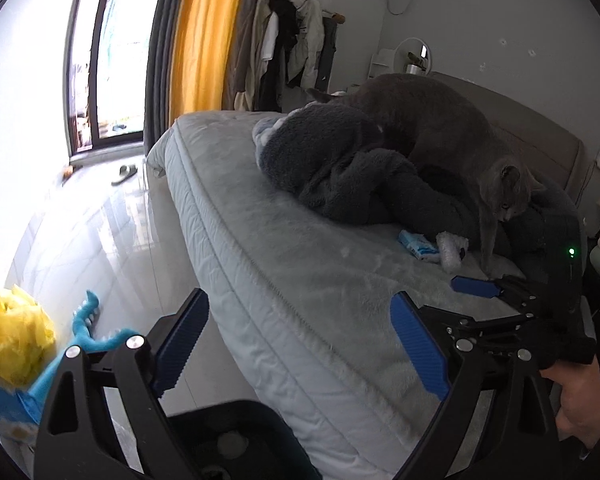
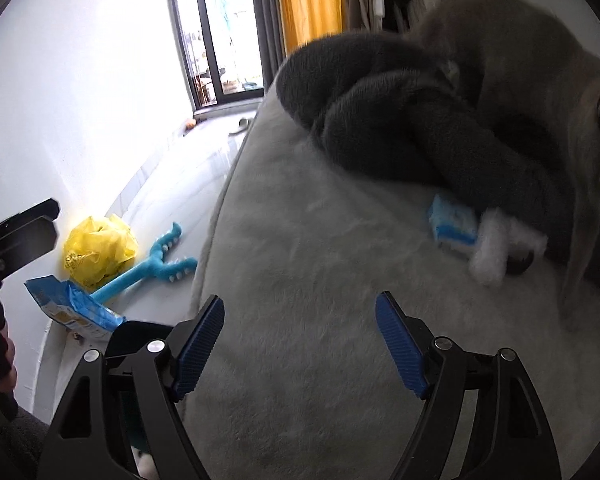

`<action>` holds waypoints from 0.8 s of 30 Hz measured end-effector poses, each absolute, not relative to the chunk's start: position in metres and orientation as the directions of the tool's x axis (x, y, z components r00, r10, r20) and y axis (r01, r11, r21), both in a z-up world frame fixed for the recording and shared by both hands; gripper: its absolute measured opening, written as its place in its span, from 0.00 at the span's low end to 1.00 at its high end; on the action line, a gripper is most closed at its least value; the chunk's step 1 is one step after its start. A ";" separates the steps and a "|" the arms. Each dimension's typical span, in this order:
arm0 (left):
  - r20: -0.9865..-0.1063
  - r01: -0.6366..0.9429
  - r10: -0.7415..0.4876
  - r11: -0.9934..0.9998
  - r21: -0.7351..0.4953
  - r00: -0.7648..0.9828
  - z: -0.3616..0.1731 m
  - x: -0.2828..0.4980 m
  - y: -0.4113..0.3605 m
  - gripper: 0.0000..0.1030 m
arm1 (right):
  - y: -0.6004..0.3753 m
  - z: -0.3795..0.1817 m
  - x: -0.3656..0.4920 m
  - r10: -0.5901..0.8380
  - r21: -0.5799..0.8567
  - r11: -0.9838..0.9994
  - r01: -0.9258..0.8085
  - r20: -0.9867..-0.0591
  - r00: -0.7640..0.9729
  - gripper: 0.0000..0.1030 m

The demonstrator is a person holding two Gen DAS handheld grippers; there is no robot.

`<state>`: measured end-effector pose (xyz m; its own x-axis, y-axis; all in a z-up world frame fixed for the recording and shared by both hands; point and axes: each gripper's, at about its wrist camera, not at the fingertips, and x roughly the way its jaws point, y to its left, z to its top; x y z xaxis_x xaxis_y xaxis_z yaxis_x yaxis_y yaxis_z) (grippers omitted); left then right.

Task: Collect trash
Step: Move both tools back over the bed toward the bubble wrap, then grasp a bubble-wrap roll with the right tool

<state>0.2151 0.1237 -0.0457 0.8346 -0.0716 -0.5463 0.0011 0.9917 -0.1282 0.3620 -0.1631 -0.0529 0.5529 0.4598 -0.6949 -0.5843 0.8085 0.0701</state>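
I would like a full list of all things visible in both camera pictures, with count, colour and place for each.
cat: one, grey, standing on the bed over the blanket
blanket: one, dark grey, bunched on the bed
bed: one, pale grey cover
small carton: one, blue and white, on the bed beside the blanket
white fluffy object: one, touching the carton
yellow plastic bag: one, on the floor by the wall
toy: one, turquoise, toothed, on the floor
blue packet: one, on the floor
slipper: one, near the window
left gripper: open, blue pads
right gripper: open, blue pads
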 end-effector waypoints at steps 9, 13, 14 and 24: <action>-0.520 -0.016 -0.059 0.990 -0.140 0.852 -0.015 0.285 0.111 0.90 | -0.198 -0.056 0.405 0.460 0.093 0.817 -0.569 -0.701 0.545 0.80; -0.481 0.013 -0.088 0.988 -0.156 0.872 -0.017 0.311 0.100 0.90 | -0.219 -0.033 0.427 0.497 0.196 0.835 -0.513 -0.669 0.552 0.82; -0.478 0.017 -0.089 0.988 -0.153 0.874 -0.018 0.311 0.098 0.90 | -0.223 -0.031 0.427 0.512 0.215 0.833 -0.510 -0.650 0.562 0.86; -0.533 0.006 -0.098 0.985 -0.173 0.840 -0.035 0.310 0.098 0.90 | -0.217 -0.062 0.421 0.469 0.135 0.829 -0.543 -0.698 0.542 0.87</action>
<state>0.3097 0.0978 -0.0353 0.8405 -0.0984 -0.5328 0.0056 0.9849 -0.1732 0.4210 -0.2174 -0.0623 0.5416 0.4686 -0.6979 -0.5429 0.8288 0.1352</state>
